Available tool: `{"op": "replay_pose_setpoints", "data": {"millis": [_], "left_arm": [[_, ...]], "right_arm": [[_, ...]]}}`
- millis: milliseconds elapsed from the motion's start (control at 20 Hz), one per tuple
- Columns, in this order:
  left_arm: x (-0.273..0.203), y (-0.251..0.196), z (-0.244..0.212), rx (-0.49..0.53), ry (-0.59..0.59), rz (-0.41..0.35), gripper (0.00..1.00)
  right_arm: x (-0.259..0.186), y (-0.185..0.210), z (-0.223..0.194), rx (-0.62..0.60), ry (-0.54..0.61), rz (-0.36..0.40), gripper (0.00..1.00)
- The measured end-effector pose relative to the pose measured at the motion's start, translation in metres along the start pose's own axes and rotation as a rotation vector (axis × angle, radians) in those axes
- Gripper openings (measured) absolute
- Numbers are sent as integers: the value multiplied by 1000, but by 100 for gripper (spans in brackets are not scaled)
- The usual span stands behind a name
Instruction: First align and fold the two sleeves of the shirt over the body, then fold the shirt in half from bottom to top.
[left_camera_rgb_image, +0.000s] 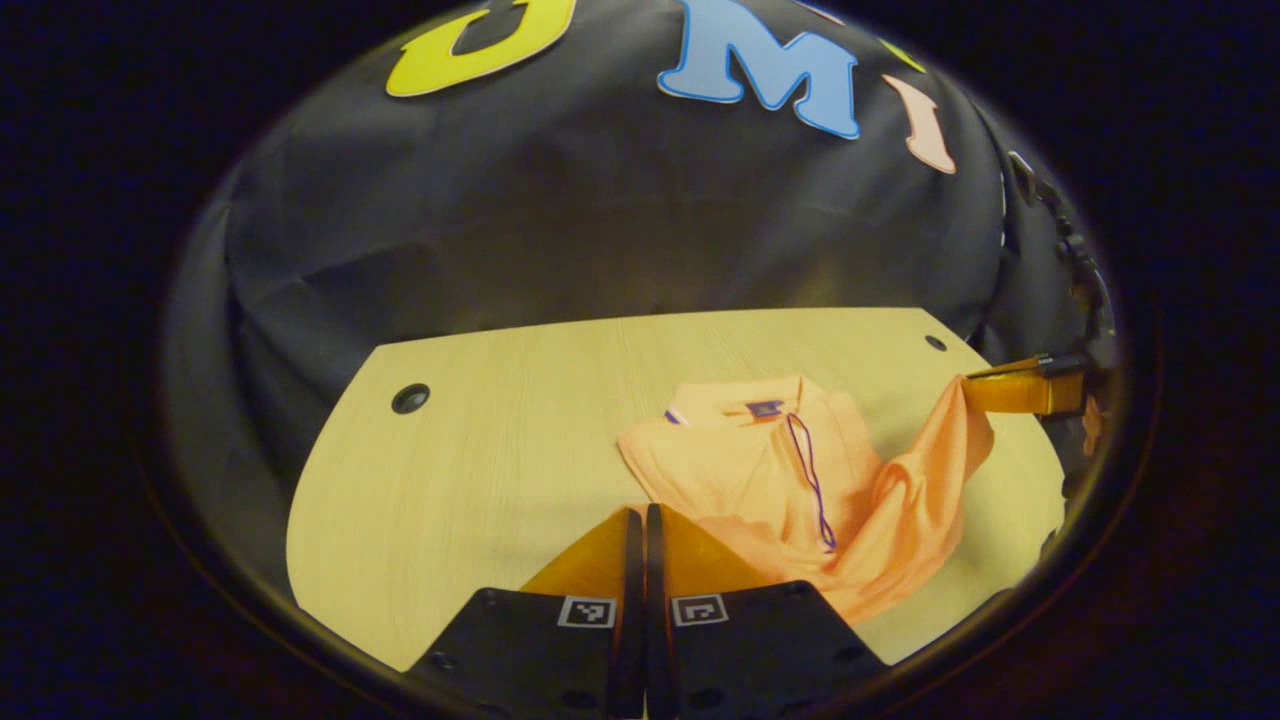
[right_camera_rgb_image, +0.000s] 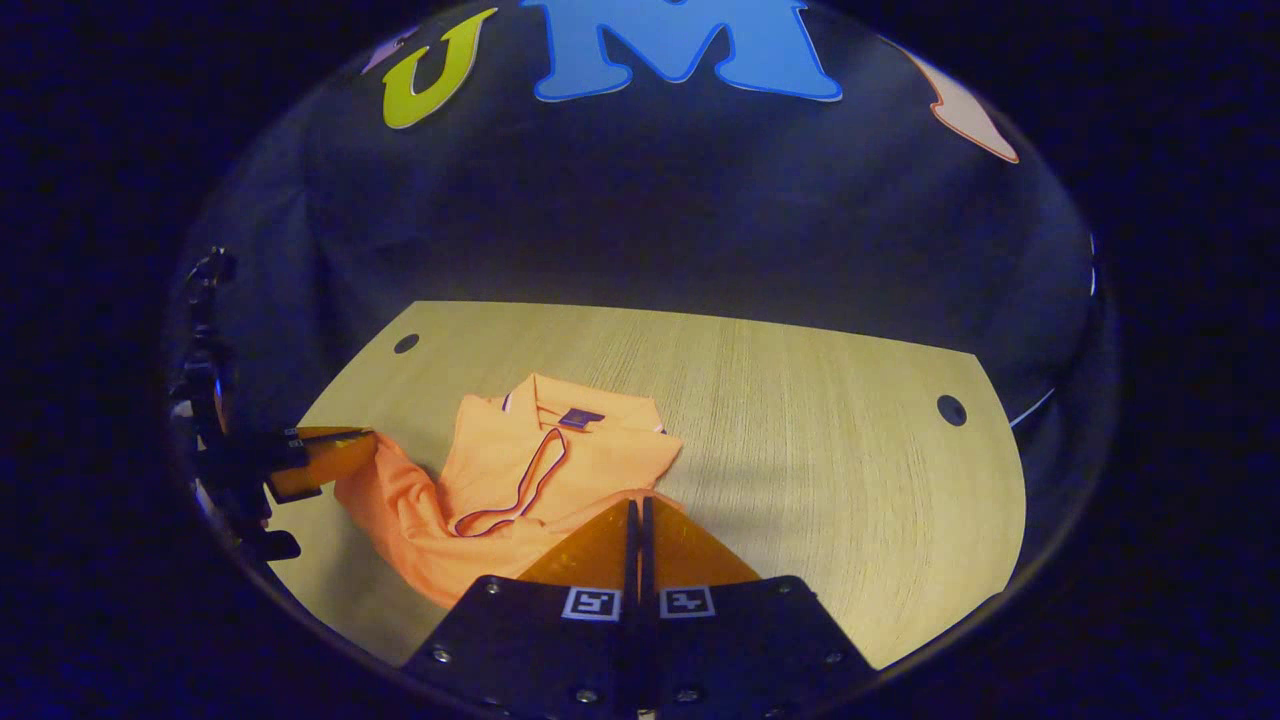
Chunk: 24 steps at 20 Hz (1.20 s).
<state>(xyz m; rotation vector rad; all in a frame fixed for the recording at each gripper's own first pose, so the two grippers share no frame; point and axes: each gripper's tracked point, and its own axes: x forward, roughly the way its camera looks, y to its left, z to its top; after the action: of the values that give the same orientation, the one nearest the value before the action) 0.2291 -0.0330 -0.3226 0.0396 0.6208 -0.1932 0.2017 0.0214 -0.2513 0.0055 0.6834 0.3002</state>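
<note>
Roughly: left gripper (left_camera_rgb_image: 640, 512) has its fingers pressed together with the edge of the orange shirt (left_camera_rgb_image: 760, 470) at their tips; the pinch point is hidden by the fingers. The shirt lies bunched just ahead and to its right on the wooden table (left_camera_rgb_image: 480, 470), collar (left_camera_rgb_image: 740, 395) at the far side. Right gripper (right_camera_rgb_image: 637, 503) is clamped on cloth too, lifting a fold off the table. The lower hem is covered by the fingers, and the sleeves are hard to make out.
</note>
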Motion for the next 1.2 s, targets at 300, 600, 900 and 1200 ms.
{"op": "replay_pose_setpoints", "data": {"millis": [300, 600, 900, 1200], "left_arm": [[71, 36, 70, -29, -84, 29, 8], [126, 51, 89, -20, -98, 31, 6], [162, 49, 69, -15, -74, 28, 6], [162, 48, 68, -51, -85, 13, 26]], "right_arm": [[58, -33, 63, 30, -80, -50, 0], [110, -64, 82, 135, -106, -81, 0], [148, -81, 62, 141, -74, -115, 0], [154, -77, 52, 129, -56, -108, 2]]}}
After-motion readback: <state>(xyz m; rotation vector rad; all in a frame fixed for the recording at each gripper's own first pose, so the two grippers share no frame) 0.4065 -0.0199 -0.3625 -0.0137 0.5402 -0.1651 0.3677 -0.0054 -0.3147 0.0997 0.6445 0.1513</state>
